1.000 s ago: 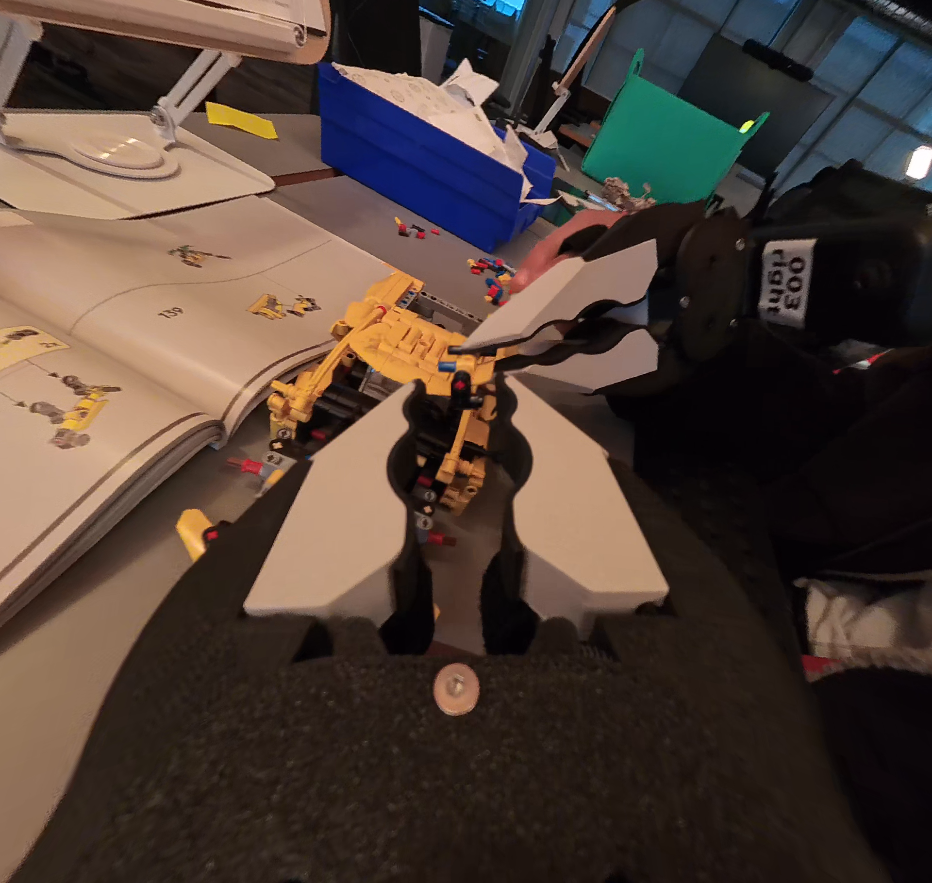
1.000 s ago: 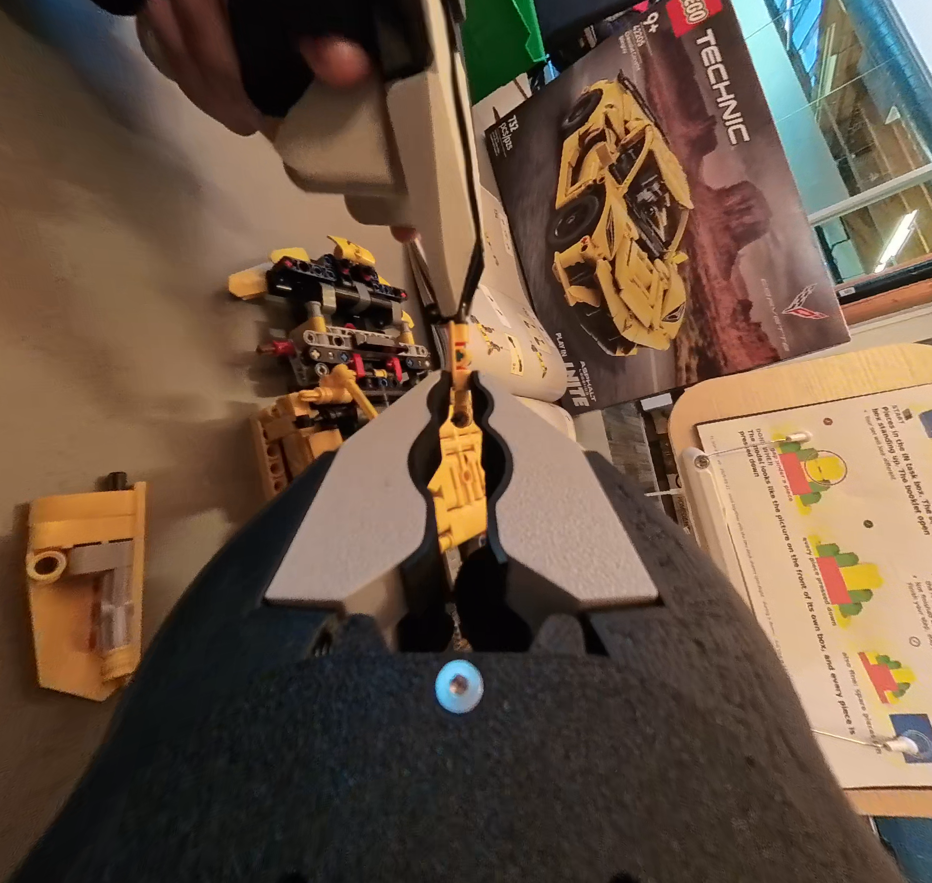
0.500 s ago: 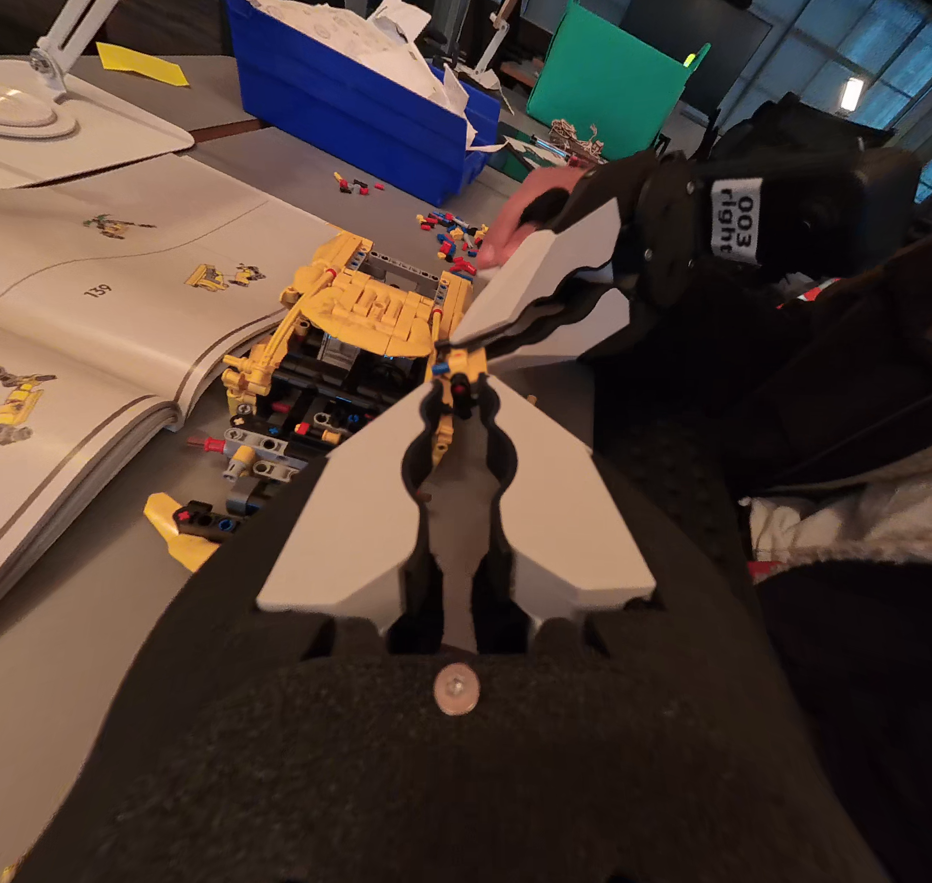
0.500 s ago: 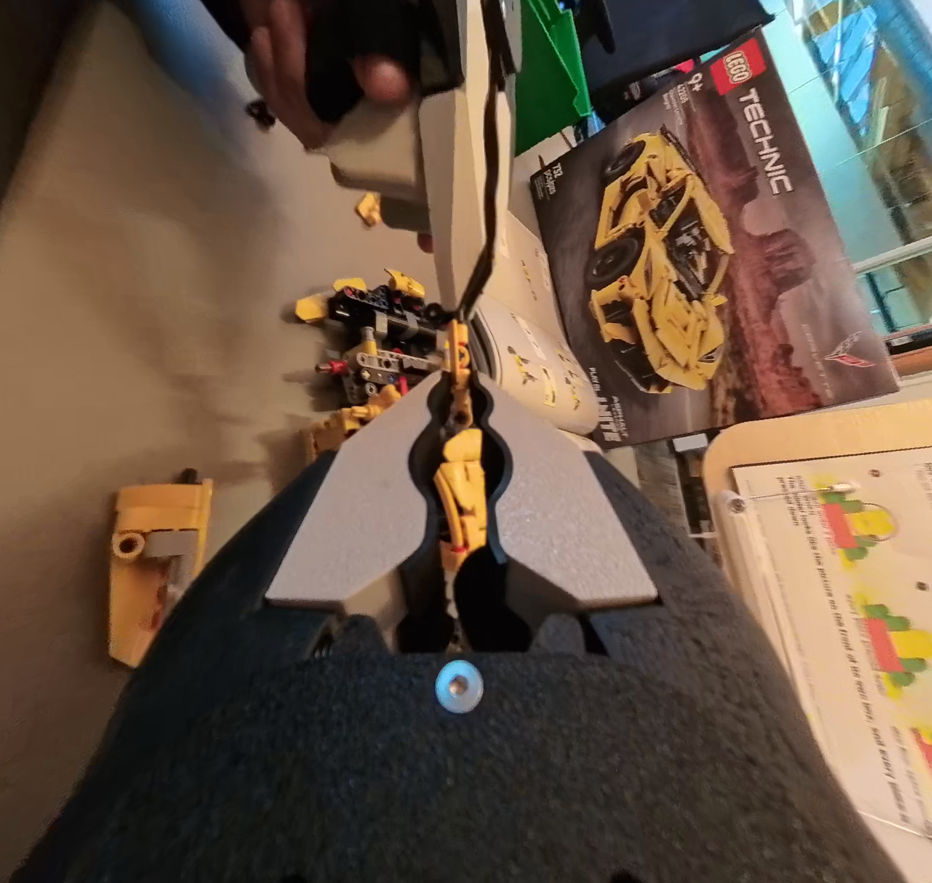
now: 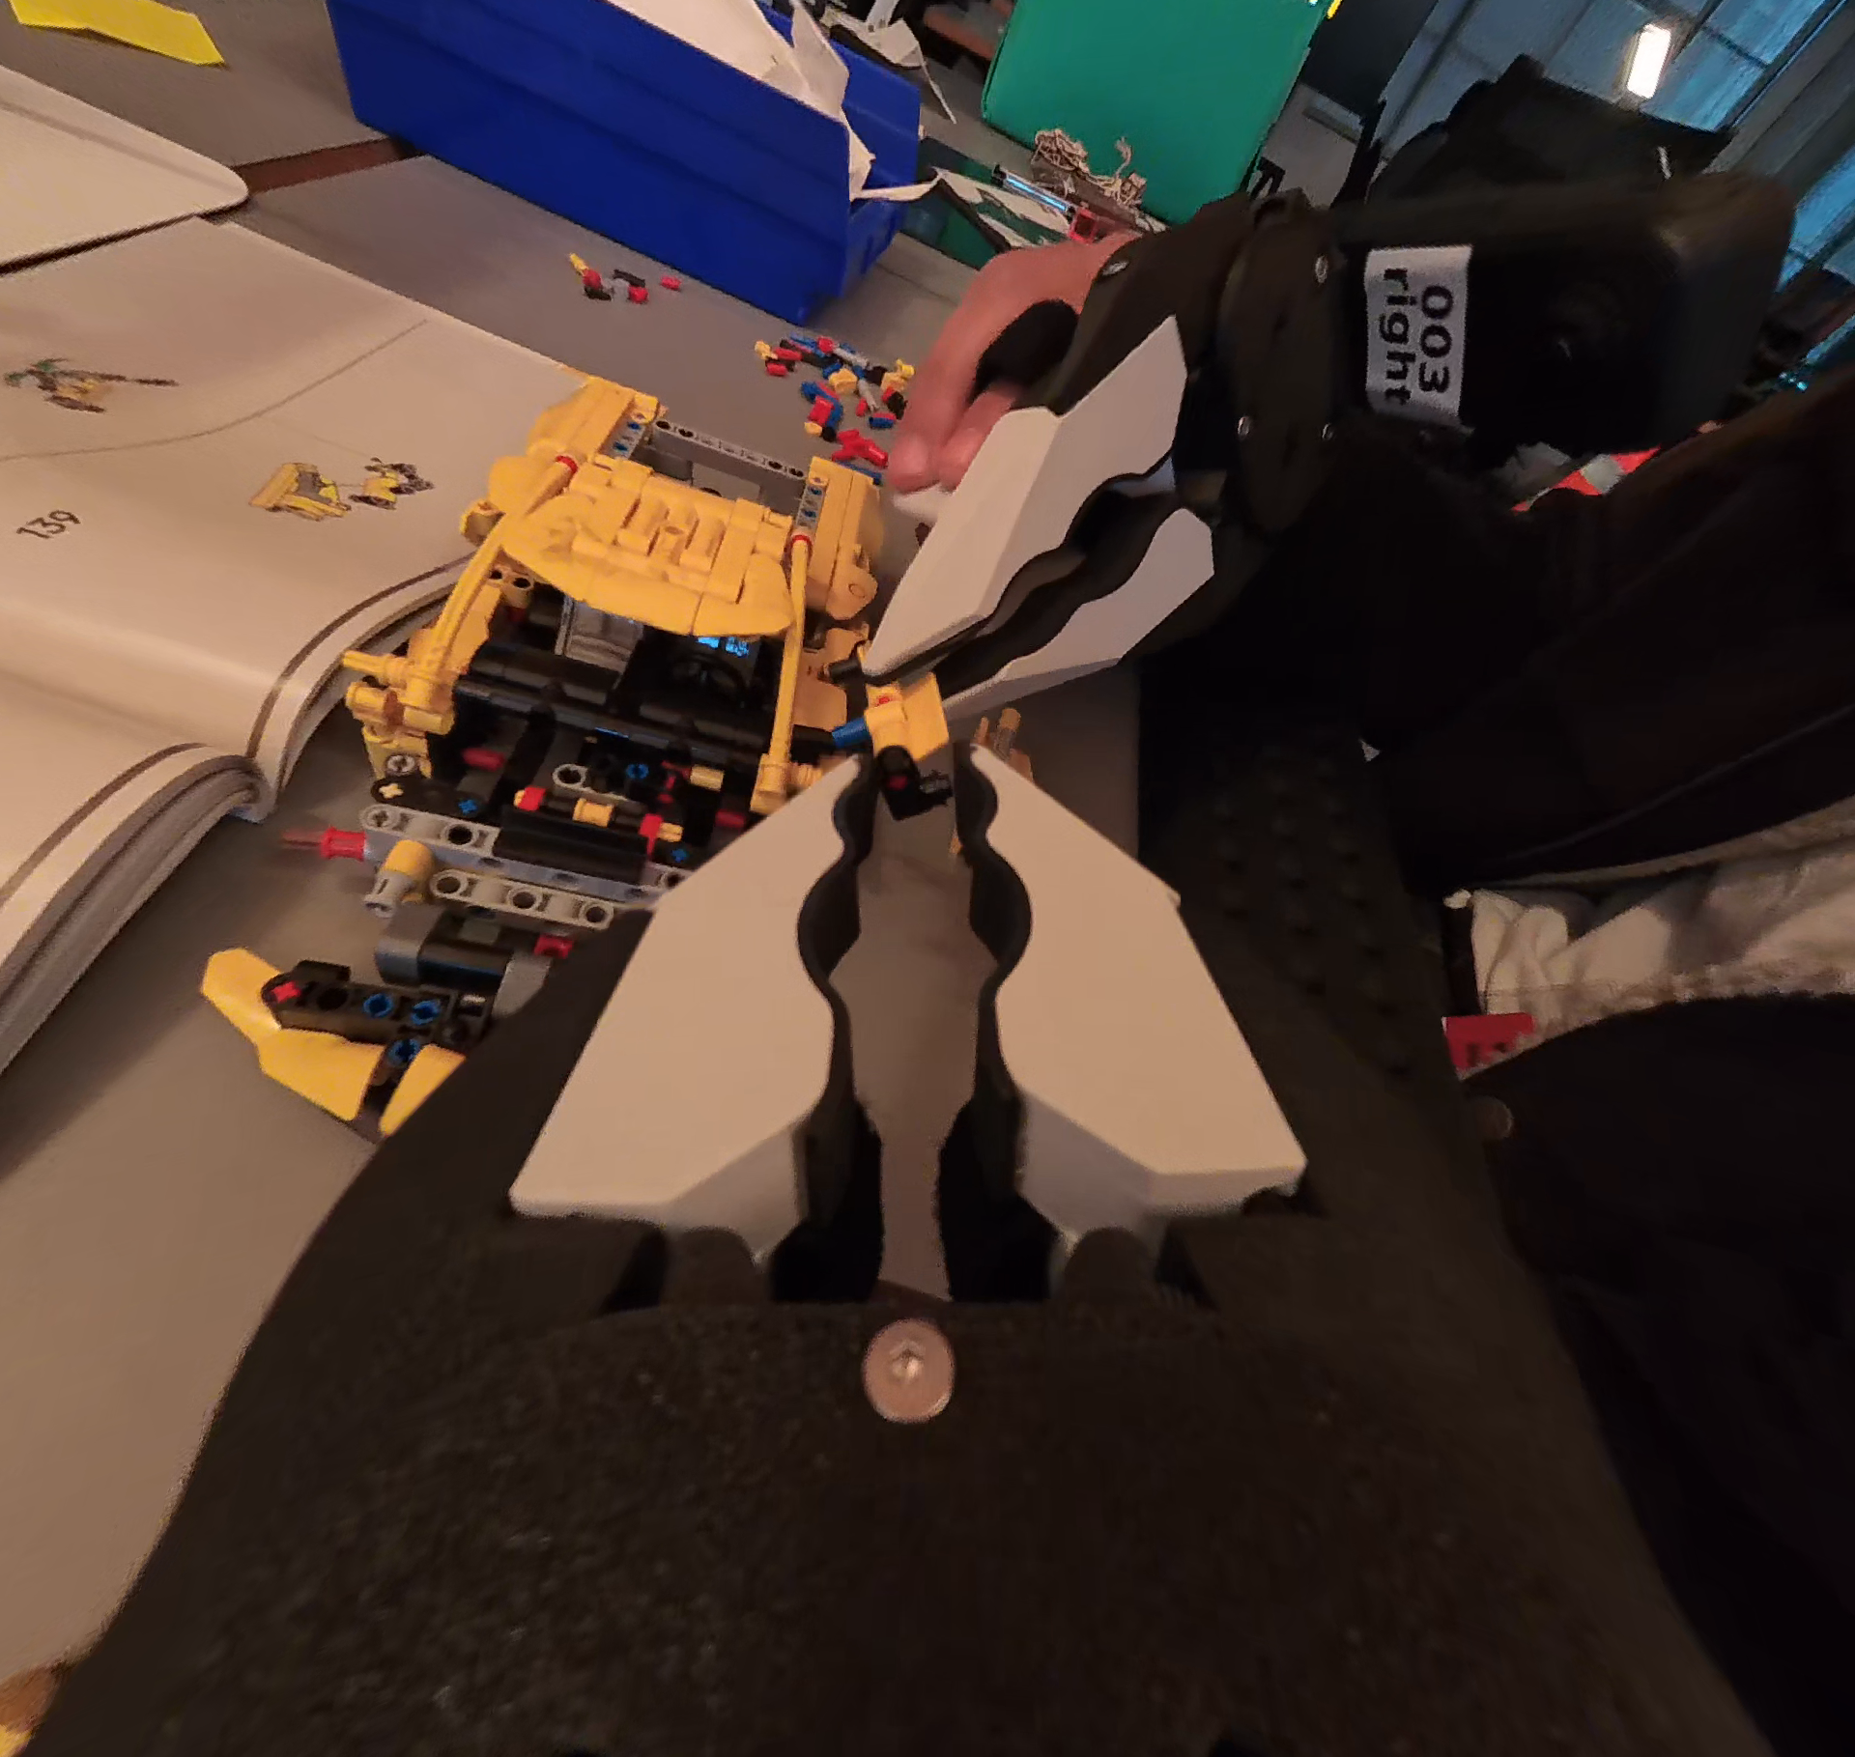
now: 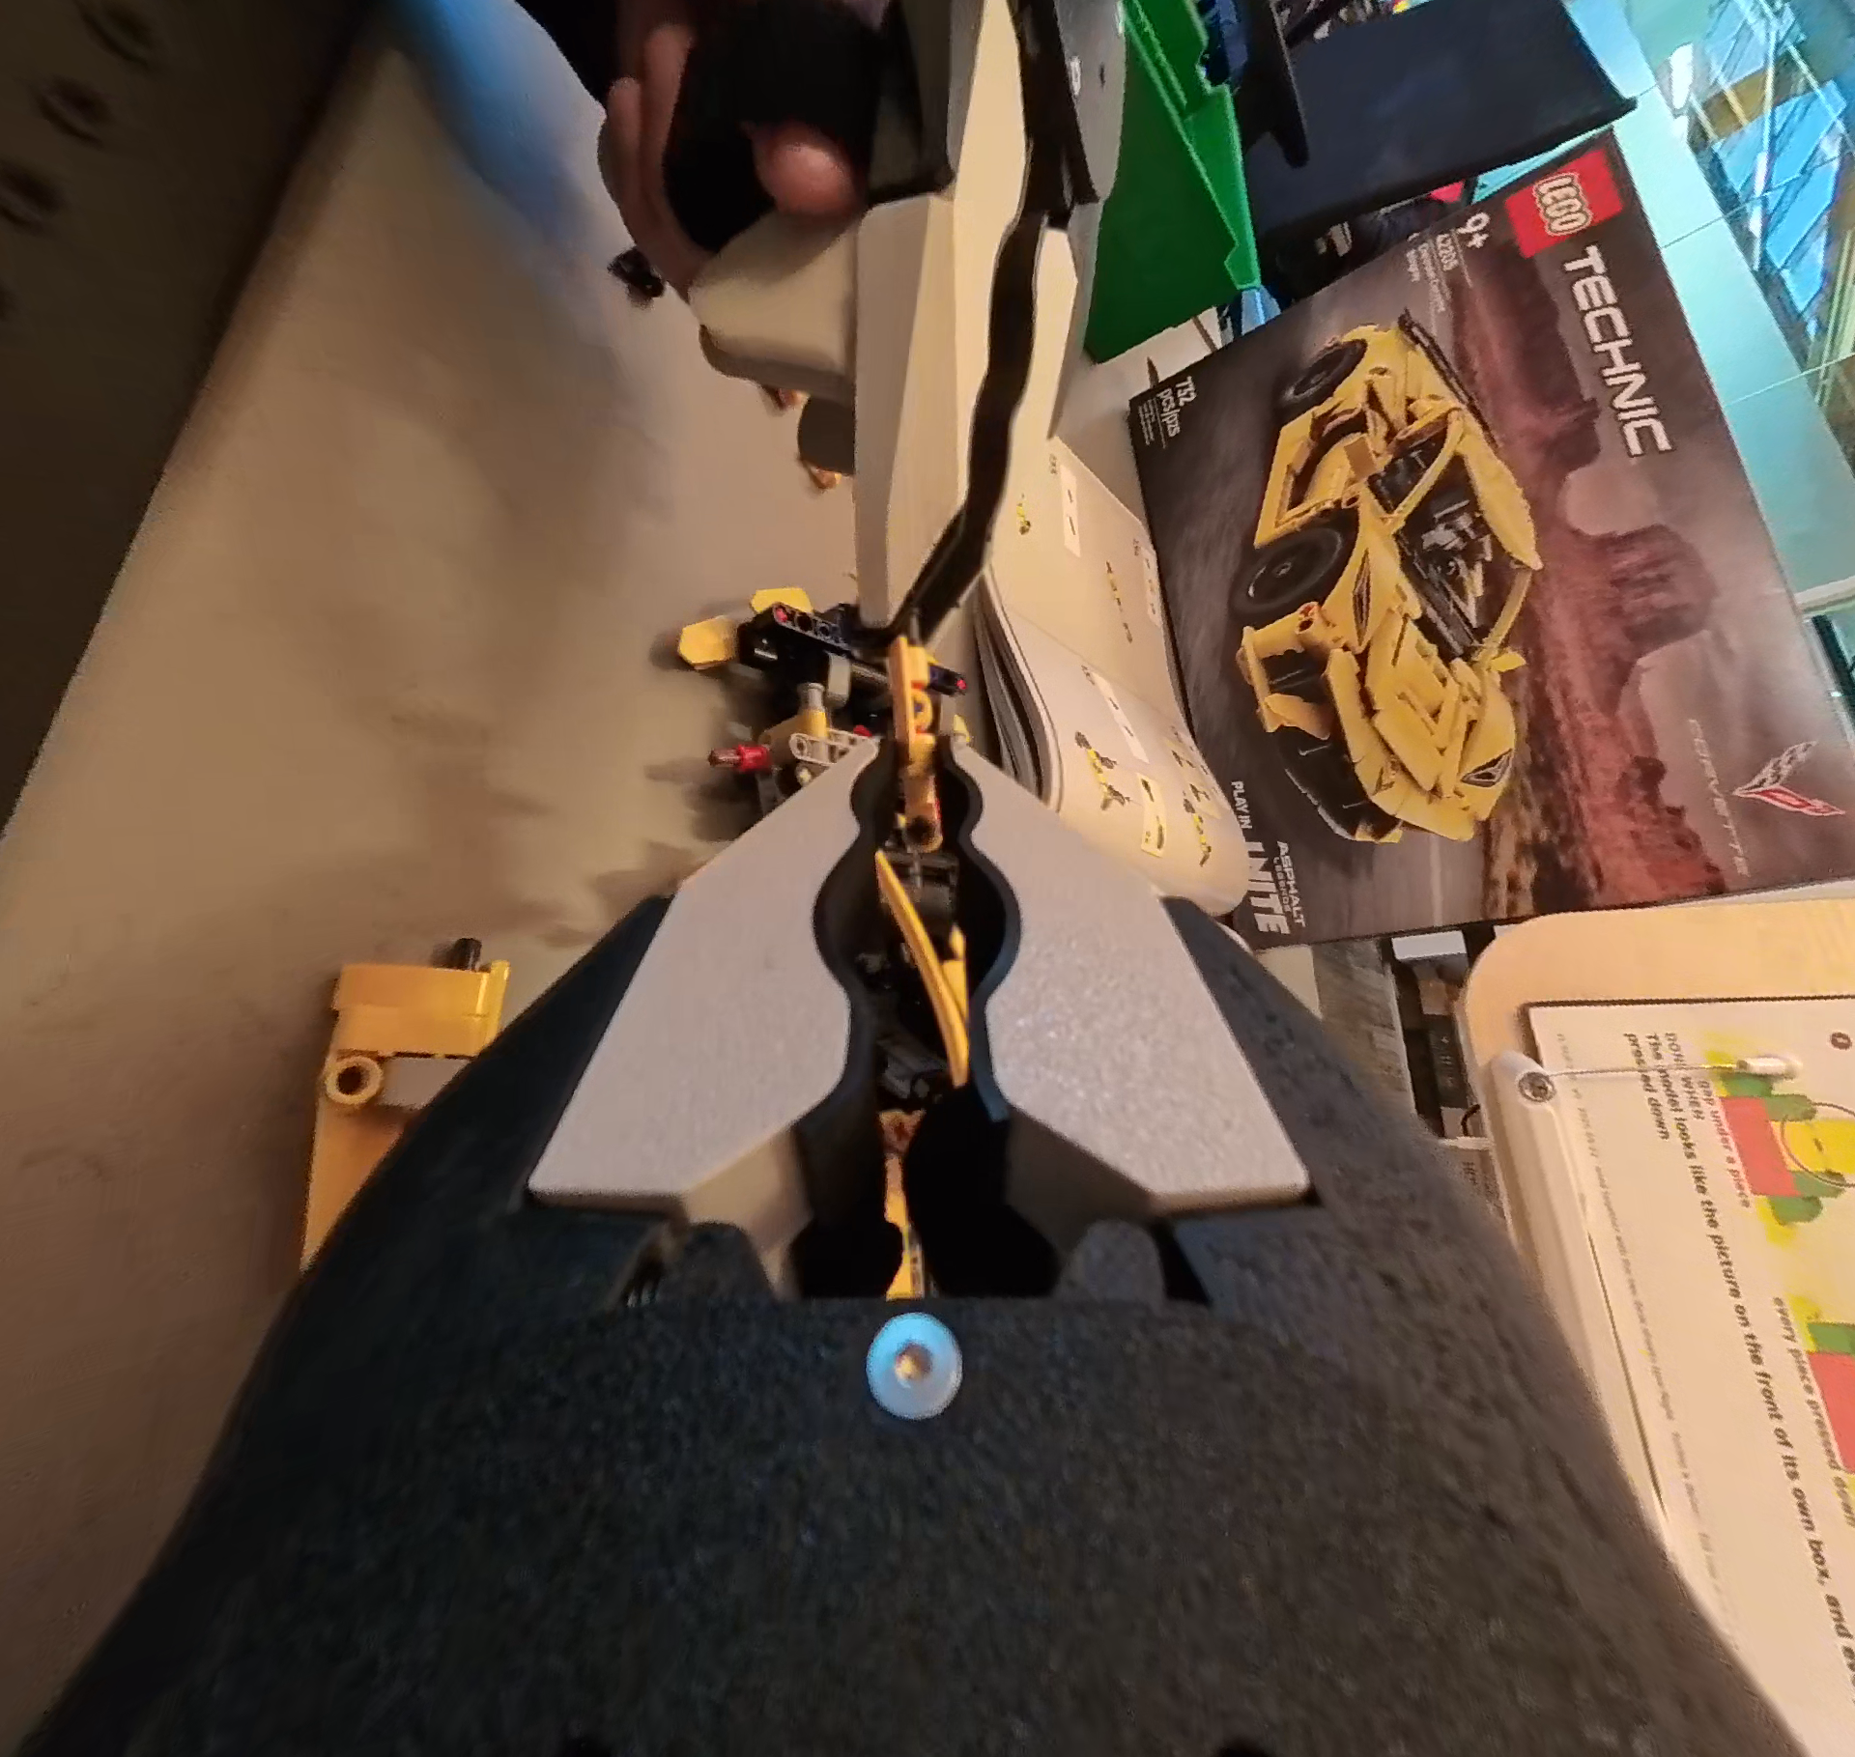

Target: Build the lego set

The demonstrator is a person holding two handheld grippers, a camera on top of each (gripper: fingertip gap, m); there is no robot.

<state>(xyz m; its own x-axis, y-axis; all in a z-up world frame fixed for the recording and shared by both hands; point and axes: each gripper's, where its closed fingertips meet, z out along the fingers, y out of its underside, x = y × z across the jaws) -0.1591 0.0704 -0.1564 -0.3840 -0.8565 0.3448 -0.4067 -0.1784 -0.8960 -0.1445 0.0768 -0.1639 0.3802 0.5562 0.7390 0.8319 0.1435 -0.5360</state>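
Both grippers [image 5: 908,771] [image 6: 915,755] pinching yellow piece [image 5: 905,723]

yellow and black lego car [image 5: 642,625], grey bench [image 5: 151,1257], blue bin [image 5: 602,103], green bin [image 5: 1134,53], pale grey claw fingers [image 5: 703,1026].

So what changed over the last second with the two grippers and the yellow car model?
The left gripper drew back from the yellow Lego car model, its tips shut on a small yellow-and-black piece beside the car. The right gripper stayed shut at that piece. The open instruction booklet stayed put.
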